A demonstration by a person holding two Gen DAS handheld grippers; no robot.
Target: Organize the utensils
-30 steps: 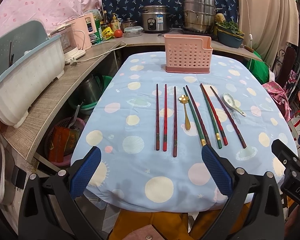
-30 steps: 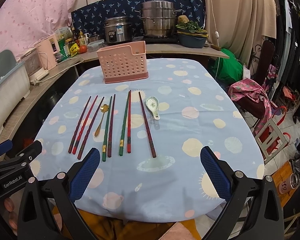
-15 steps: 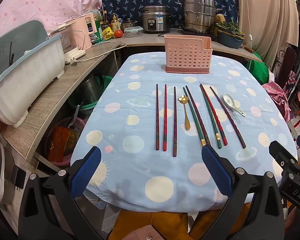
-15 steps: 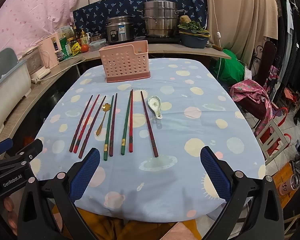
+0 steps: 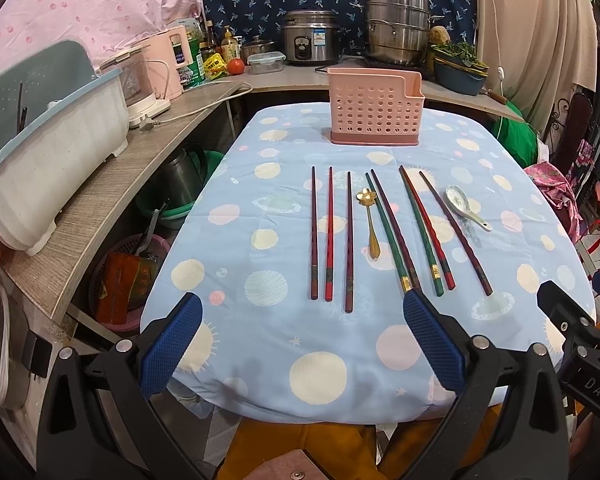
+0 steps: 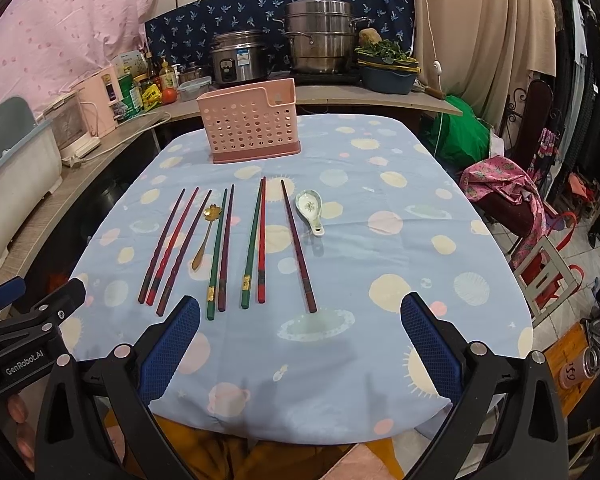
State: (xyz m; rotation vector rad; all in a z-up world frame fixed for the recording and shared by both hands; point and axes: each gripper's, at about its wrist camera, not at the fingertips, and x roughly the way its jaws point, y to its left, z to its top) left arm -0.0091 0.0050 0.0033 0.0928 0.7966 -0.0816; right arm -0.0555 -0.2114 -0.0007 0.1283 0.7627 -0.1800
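Left wrist view showed the left claw (image 5: 303, 340) spread wide and empty above the near edge of the desk (image 5: 260, 344), its blue pads (image 5: 434, 344) low in the frame. On the pale blue cloth printed with round cream and pink spots, the chopsticks (image 5: 330, 234) lay in a row across the centre, tips pointing toward the top of the frame: three dark red ones at centre left, then a green and a maroon one side by side, then a green and a red one touching, then a single maroon one at the right. A gold spoon (image 5: 370, 218) with a flower-shaped bowl lay between the third and fourth sticks. A white ceramic spoon (image 5: 462, 204) with a green pattern lay at centre right, just beside the last stick. A pink perforated utensil holder (image 5: 374, 110) stood upright above them at upper centre, well apart from the row.

Right wrist view showed the right claw (image 6: 300, 336) likewise gaping and holding nothing, low in the frame. The chopsticks (image 6: 260, 240) sat left of centre, the gold spoon (image 6: 207, 236) among them, the ceramic spoon (image 6: 310, 206) at centre, and the holder (image 6: 252, 122) above. The left claw's black body appeared at lower left.
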